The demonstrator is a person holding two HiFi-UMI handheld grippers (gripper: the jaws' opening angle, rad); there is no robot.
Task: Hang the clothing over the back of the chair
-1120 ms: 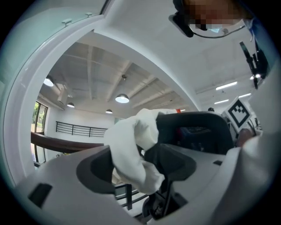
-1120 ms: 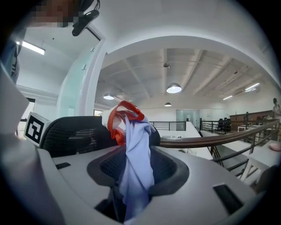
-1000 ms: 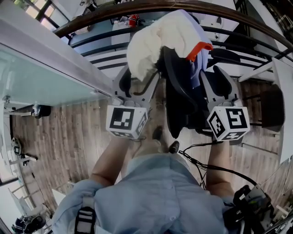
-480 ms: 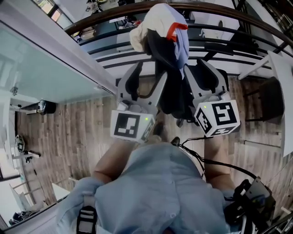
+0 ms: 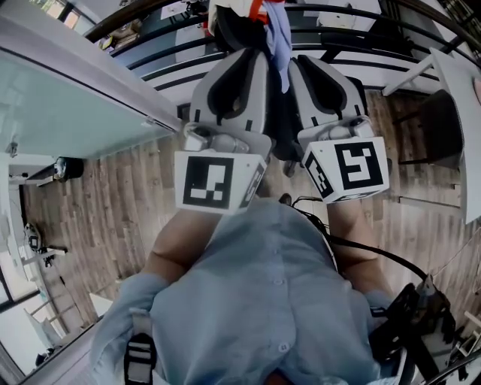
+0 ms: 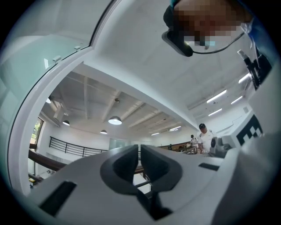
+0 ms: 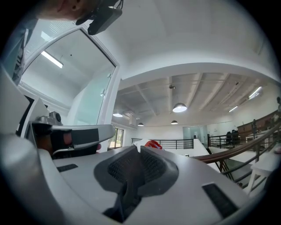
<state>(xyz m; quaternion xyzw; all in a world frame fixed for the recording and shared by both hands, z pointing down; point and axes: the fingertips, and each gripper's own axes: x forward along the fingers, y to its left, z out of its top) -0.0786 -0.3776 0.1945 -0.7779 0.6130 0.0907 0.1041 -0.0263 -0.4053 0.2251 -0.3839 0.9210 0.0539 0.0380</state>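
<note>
The clothing (image 5: 259,13), a bundle of white, red and lavender cloth, lies draped over the top of the black chair back (image 5: 239,31) at the upper edge of the head view. My left gripper (image 5: 242,54) is raised in front of the chair. Its jaws are closing, with only a thin slit left between them and nothing in it (image 6: 137,151). My right gripper (image 5: 307,62) is beside it, jaws also closing, pads meeting at the tips with nothing between them (image 7: 139,151). A bit of the white and red clothing (image 7: 149,143) shows beyond those tips, apart from them.
A curved wooden railing (image 5: 124,24) runs behind the chair. A glass wall (image 5: 68,113) stands at the left, over wooden floor (image 5: 113,210). A dark chair (image 5: 443,150) and a white table (image 5: 460,90) are at the right. Cables (image 5: 353,244) hang by my right arm. People (image 6: 204,137) stand far off.
Both grippers drew back from the chair and rose, and both sets of jaws went from wide open to nearly shut. The clothing stayed on the chair back, now near the view's top edge.
</note>
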